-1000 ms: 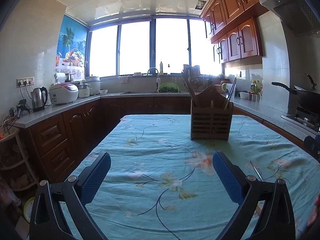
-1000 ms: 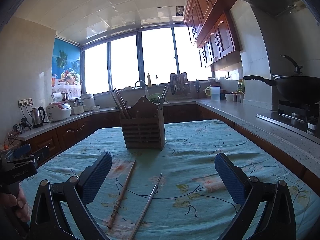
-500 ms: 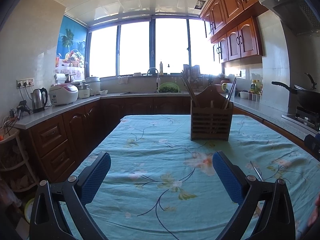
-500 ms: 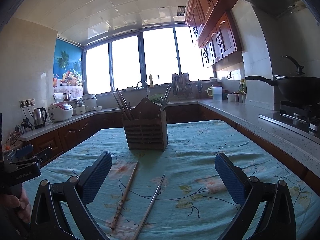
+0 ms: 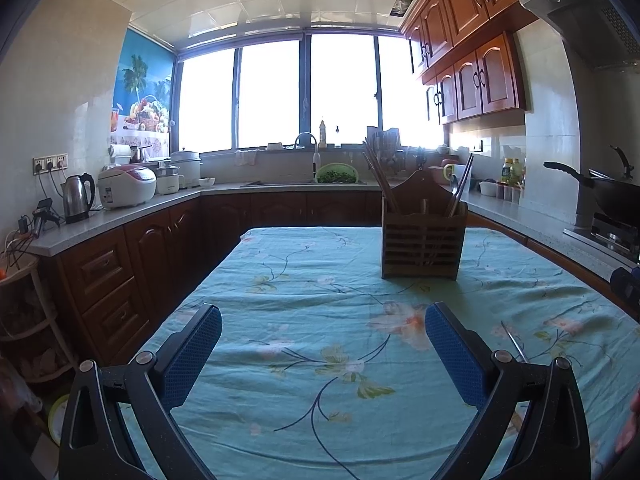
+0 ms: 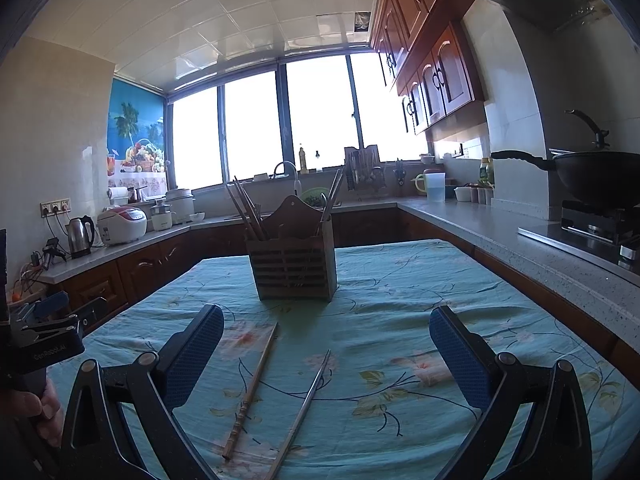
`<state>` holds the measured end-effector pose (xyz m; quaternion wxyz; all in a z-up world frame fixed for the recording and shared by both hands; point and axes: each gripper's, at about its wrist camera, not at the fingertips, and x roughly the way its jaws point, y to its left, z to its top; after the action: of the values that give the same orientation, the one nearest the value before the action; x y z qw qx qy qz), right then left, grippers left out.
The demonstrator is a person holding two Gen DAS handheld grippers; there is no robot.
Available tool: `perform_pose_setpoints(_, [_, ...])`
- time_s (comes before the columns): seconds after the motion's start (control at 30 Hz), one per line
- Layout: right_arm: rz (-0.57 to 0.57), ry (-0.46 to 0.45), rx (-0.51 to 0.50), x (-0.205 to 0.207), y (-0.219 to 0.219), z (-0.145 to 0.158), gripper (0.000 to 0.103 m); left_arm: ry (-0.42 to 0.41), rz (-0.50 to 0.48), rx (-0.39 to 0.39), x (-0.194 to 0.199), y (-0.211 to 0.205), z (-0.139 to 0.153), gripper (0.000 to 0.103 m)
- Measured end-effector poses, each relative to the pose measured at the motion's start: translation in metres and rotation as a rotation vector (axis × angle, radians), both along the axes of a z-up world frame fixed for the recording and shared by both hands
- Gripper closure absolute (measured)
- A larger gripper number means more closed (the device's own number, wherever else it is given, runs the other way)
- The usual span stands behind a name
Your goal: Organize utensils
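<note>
A slatted wooden utensil holder with several chopsticks stands mid-table; in the left wrist view the holder is ahead to the right. Two loose chopsticks lie on the cloth between my right fingers: a wooden chopstick and a metal chopstick. My right gripper hovers open above them, holding nothing. My left gripper is open and empty over bare cloth. A tip of the metal chopstick shows by the left gripper's right finger. The left gripper's body, held by a hand, appears at the right wrist view's left edge.
The table wears a teal floral cloth. Counters run along the left, back and right, with a kettle, a rice cooker, a sink tap and a wok on a stove. Dark wood cabinets line the floor to the left.
The right gripper has moved forward and tilted a little downward, so the holder and the two chopsticks sit lower and closer. The left gripper has barely moved.
</note>
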<state>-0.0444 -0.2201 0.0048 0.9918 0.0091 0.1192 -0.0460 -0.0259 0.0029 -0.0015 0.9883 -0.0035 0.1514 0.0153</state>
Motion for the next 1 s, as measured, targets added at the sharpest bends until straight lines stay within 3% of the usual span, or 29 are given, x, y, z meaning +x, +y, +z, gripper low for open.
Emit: perform_pose_setpoints(1.0, [0.007,-0.008,0.016,-0.001,0.004,0.002,0.000,0.008,-0.012,0.012,-0.001,-0.011,0.003,0.001])
